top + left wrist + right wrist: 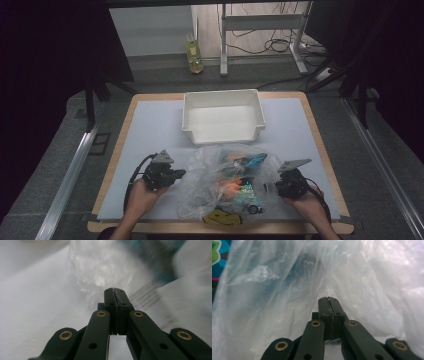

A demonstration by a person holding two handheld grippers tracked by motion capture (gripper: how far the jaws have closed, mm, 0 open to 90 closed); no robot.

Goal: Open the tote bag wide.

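Note:
A clear plastic bag (205, 175) lies crumpled at the front middle of the white table top, with colourful packets inside: a blue one (254, 160) and an orange one (230, 187). A yellow and black item (220, 218) shows at its front edge. My left gripper (181, 173) is at the bag's left side; in its own view the left gripper (113, 290) is shut, the blurred bag (105, 267) right at its tips, nothing visibly pinched. My right gripper (276, 184) is at the bag's right side. Close up, the right gripper (328, 298) is shut on film of the bag (287, 290), which rises tent-like around it.
An empty white bin (186, 116) stands behind the bag at the table's middle back. Bare table top (150, 125) lies left and right of the bin. Beyond the table, a bottle (194, 54), desk legs and cables are on the floor.

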